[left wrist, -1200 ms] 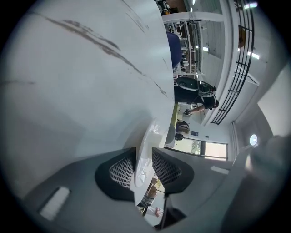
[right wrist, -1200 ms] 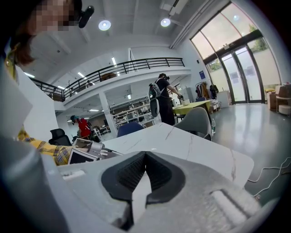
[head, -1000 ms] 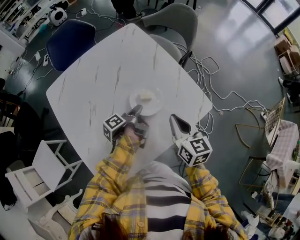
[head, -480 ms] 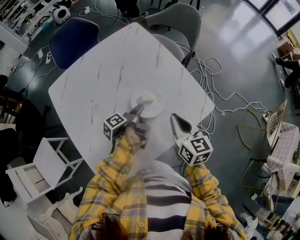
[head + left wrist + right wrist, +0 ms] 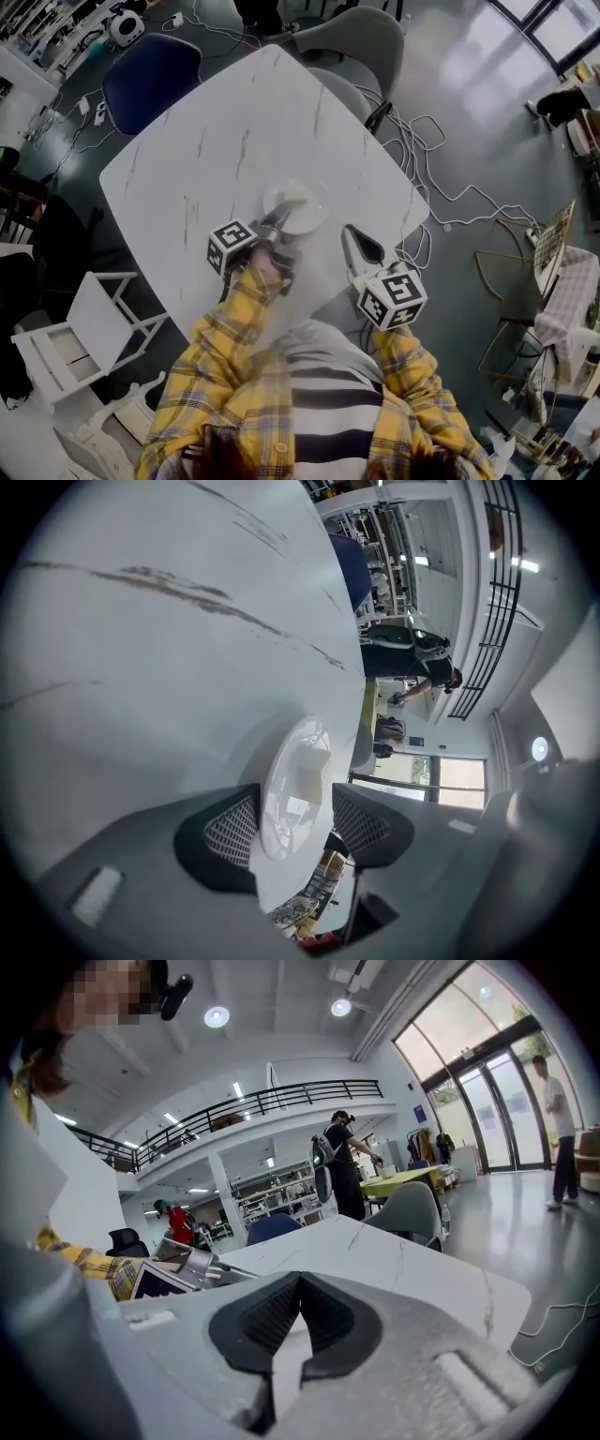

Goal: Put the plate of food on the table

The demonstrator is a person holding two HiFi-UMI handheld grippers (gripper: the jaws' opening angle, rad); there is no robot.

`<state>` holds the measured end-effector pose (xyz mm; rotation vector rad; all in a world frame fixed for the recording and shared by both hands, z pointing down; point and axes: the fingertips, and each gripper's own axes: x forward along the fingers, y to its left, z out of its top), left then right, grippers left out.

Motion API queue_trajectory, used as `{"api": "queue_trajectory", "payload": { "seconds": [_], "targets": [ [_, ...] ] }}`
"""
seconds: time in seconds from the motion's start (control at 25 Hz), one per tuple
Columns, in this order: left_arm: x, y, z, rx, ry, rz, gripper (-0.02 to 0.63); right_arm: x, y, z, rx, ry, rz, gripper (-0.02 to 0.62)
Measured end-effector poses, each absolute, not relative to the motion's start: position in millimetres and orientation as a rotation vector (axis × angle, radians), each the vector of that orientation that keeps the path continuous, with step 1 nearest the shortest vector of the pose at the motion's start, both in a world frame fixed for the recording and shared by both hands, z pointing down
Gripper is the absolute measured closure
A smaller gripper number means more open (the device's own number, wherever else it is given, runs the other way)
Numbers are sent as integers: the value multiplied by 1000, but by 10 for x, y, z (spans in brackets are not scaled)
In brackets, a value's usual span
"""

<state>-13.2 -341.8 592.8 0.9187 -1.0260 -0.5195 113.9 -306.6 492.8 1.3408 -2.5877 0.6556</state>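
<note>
1. Black ribbed pads [image 5: 230, 832] of the left claw [image 5: 274, 221] stand spread and have just been opening. The near rim of the plate [image 5: 300, 208] is between them, no longer pinched.
2. The plate rests flat on the white marbled tabletop [image 5: 216, 141], toward its near side, with the pale food [image 5: 294, 195] on it.
3. Risk: if this claw lifts or draws back askew before both pads are clear, a pad could catch the rim. That would drag or tip the plate and shift the food.
4. A hard tug toward the person could also slide the plate toward the near edge.
5. Pose: the left forearm, in a yellow plaid sleeve [image 5: 239, 305], reaches forward. Its claw is angled down at the rim and rolled so one jaw faces each side of it.
6. The right claw [image 5: 351, 236] hovers just right of the plate, jaws pressed together and empty.
</note>
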Motion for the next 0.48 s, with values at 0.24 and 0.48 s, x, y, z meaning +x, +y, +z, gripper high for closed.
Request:
{"api": "queue_trajectory", "payload": {
  "seconds": [0.24,0.48],
  "targets": [
    [-179,-3390,5832,923,-1049,-500,232,1149,-3066,4903,1351,-2593,665,597],
    [-125,-3336,5781,1020,-1034,-393,178,1093,-3055,4873,1340,-2609,665,597]
  ]
}}
